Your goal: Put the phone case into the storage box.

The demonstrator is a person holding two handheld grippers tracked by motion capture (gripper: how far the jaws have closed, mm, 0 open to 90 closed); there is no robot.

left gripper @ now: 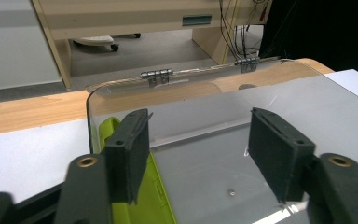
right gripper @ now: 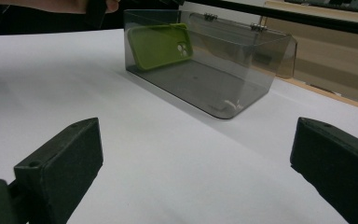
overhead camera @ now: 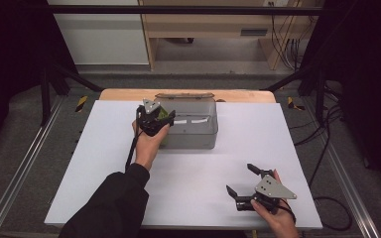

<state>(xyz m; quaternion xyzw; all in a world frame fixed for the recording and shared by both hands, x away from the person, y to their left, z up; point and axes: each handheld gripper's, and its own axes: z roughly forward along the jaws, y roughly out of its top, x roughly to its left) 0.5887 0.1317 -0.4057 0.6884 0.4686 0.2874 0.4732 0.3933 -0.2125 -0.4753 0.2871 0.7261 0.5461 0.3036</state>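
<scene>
I have the left tool over the left end of the clear box, which stands near the far edge of the white surface, about midway along it. Its jaws stand partly apart with nothing between the pads. The green phone case leans on edge against the box's left end wall, inside the box; in the left gripper view it lies just beside the left jaw, and I cannot tell whether they touch. My right tool rests near the surface's near right corner, jaws wide and empty, well apart from the box.
</scene>
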